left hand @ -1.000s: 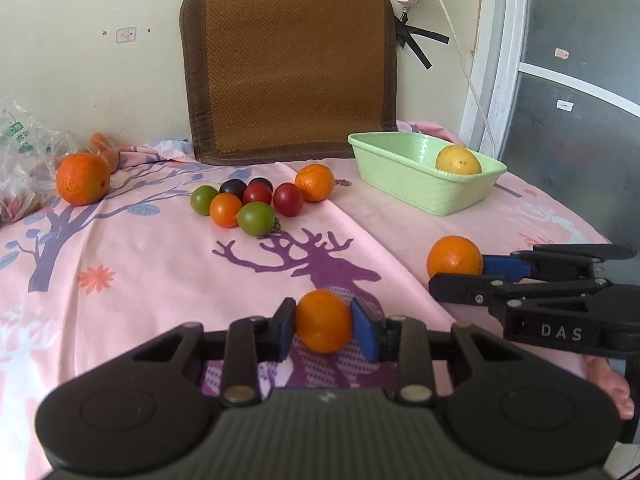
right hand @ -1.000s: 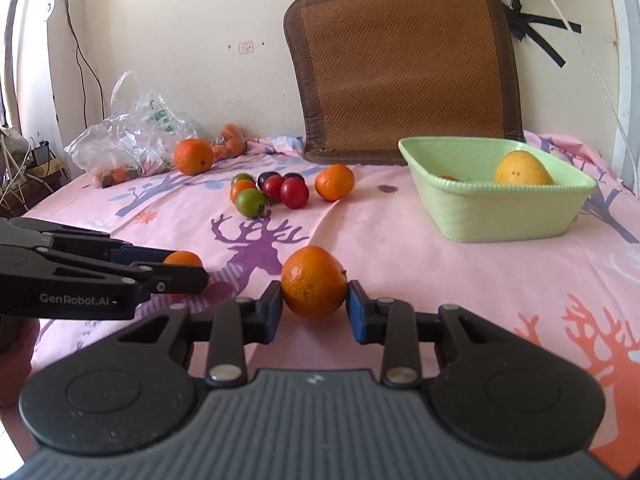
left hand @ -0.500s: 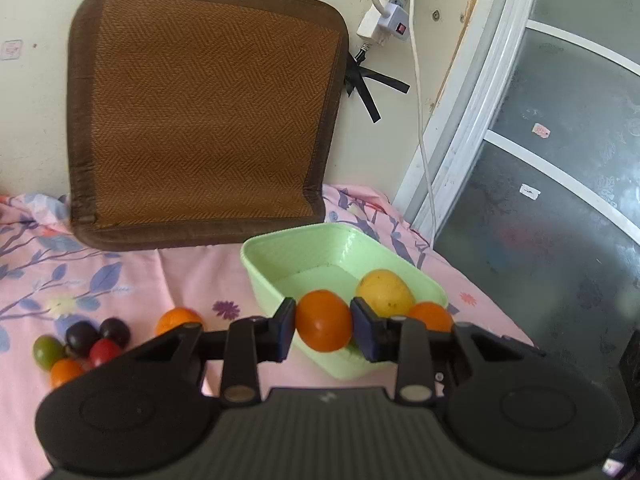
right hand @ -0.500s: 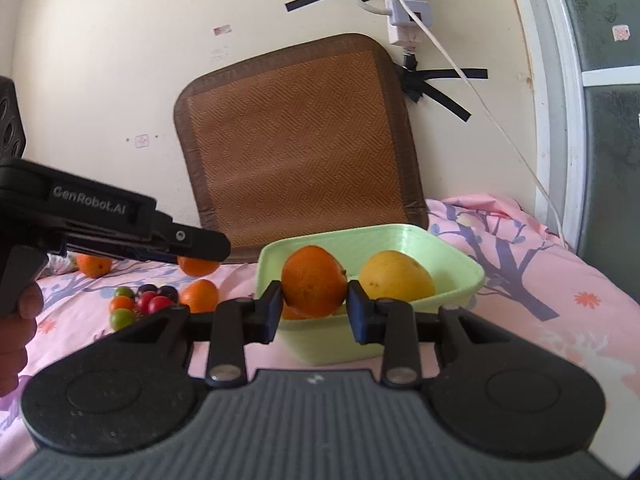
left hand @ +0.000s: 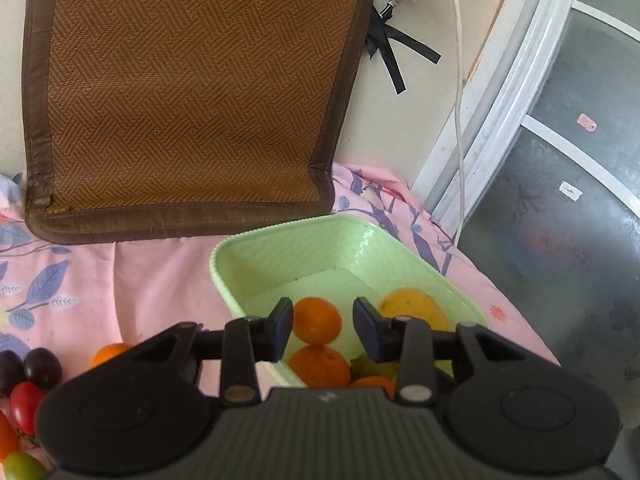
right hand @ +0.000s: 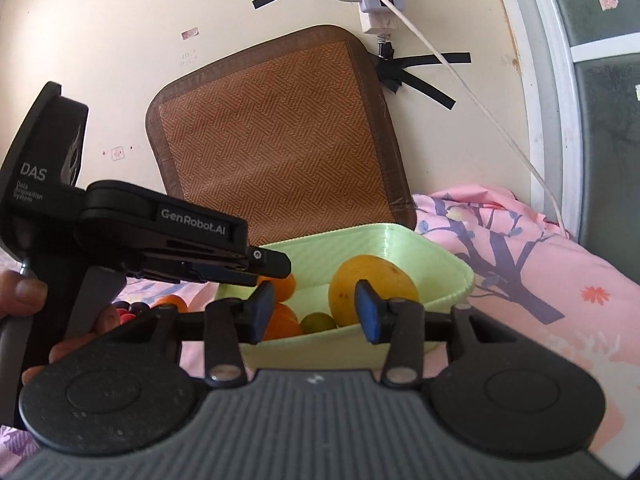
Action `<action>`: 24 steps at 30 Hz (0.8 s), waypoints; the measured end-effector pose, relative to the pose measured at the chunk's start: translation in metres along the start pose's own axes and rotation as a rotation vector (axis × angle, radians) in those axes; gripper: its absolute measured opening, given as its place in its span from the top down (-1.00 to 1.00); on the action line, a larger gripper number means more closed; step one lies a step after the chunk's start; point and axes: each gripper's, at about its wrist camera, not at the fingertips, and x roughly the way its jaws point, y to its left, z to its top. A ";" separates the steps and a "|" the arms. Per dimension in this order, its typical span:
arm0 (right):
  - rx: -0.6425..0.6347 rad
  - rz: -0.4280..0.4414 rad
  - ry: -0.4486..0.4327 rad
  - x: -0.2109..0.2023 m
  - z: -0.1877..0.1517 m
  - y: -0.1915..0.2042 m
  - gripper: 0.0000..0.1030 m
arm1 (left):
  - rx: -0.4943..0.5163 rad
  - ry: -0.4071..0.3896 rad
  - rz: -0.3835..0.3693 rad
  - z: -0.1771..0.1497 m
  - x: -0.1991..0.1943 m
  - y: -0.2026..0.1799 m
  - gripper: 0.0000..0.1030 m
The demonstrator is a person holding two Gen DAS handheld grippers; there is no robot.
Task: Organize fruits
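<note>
Our left gripper (left hand: 322, 326) hangs over the green basket (left hand: 280, 236), its jaws opening. A small orange (left hand: 318, 319) sits between the blue pads (left hand: 285, 322); it lies against the left pad and clear of the right one.

Our right gripper (right hand: 316, 308) is at the basket's near wall, jaws opening and wide apart, with nothing pressed between them.

Inside the basket we count three oranges in the left wrist view: the one between the pads, a second orange (left hand: 319, 366) just below it and a third (left hand: 374, 383) at the near wall. There is also one yellow fruit (left hand: 412, 308), smooth and oval, and one small green fruit (right hand: 318, 323). The basket is ribbed plastic, rectangular with rounded corners.

Left of the basket, on the pink printed cloth (left hand: 152, 280), lie one more orange (left hand: 108, 354) and several small round tomatoes (left hand: 24, 404). Behind the basket a woven brown mat (left hand: 188, 92) leans on the wall.
</note>
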 end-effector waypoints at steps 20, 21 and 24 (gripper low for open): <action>0.101 0.000 0.053 -0.048 -0.030 0.015 0.08 | 0.131 -0.072 0.270 -0.096 -0.114 -0.027 0.24; 0.112 -0.002 0.054 -0.053 -0.032 0.017 0.08 | 0.134 -0.069 0.275 -0.101 -0.117 -0.027 0.24; 0.118 -0.010 0.068 -0.065 -0.040 0.024 0.08 | 0.138 -0.067 0.289 -0.117 -0.128 -0.024 0.25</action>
